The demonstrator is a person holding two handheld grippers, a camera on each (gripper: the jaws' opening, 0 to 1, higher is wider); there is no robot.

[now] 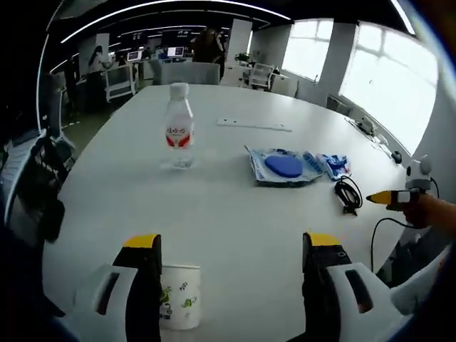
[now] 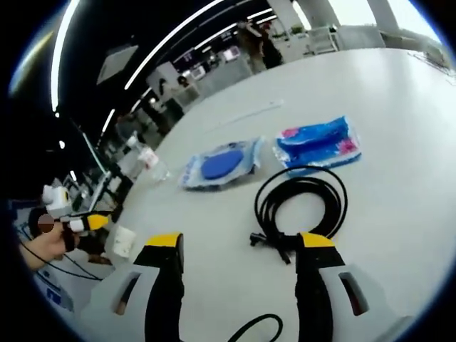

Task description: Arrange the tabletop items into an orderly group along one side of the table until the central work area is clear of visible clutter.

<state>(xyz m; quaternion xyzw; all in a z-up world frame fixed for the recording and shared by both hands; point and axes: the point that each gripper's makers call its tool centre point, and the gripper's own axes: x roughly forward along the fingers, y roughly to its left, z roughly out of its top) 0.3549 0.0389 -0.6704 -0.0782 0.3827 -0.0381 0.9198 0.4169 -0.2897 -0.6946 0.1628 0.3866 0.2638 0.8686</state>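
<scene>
Both grippers [image 1: 231, 246] [image 2: 239, 246] level above table [image 1: 228, 206], jaws apart.

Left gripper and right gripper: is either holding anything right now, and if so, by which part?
Nothing is held. The left gripper is open beside the paper cup, with bare table between its jaws. The right gripper is open just short of the black cable coil.

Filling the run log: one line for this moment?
left gripper: open, paper cup at left jaw | right gripper: open, near coiled black cable | water bottle upright | nothing held
</scene>
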